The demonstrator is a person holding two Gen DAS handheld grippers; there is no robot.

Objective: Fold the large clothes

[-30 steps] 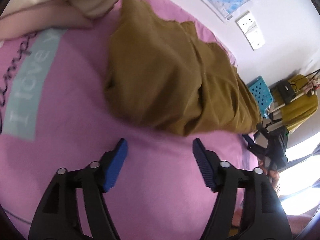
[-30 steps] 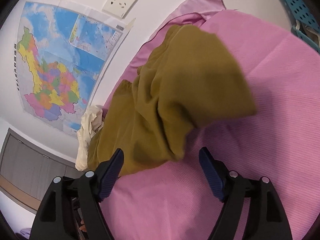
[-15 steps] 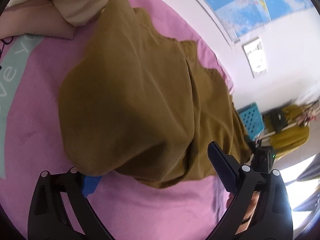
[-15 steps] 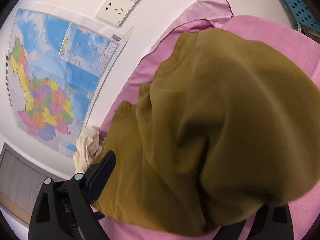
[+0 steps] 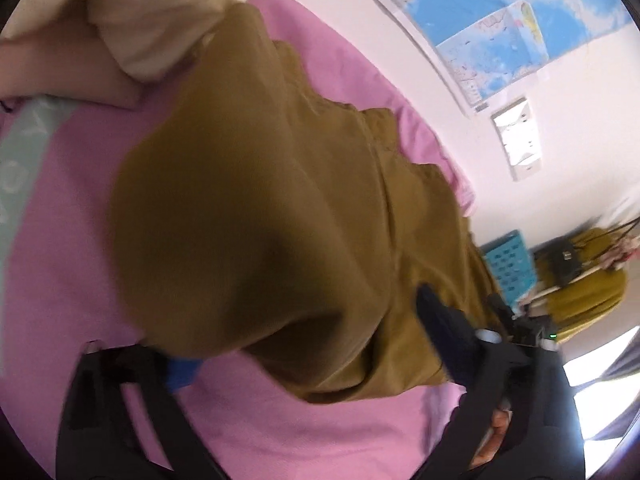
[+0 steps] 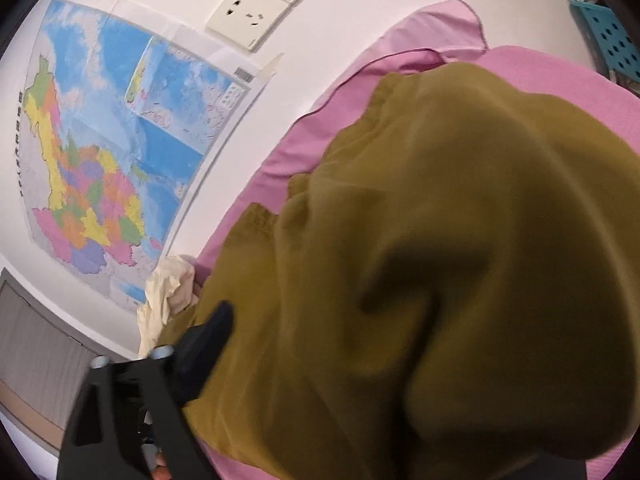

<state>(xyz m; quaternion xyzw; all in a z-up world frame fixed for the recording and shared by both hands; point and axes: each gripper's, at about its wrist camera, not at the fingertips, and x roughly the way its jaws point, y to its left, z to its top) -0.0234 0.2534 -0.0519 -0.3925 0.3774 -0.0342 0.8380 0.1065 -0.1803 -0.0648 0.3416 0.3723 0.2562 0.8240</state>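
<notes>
We see the olive garment [image 5: 256,216] heaped on the pink bed [image 5: 72,240] | left gripper [image 5: 304,340] released, jaws just widened, one finger under cloth | right gripper [image 6: 400,360] likewise spread, far finger hidden.

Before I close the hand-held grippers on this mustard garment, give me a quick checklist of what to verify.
1. Left hand-held gripper open: ok, its jaws have just been opening wide.
2. Right hand-held gripper open: ok by its one visible finger; the other is hidden under fabric.
3. Mustard garment between left jaws: ok, its near edge drapes over them.
4. Garment lying flat: not ok, it is bunched and mounded.
5. Single layer in each grip: cannot tell.
6. Cream cloth clear of the garment: not ok, it touches the far end.
</notes>
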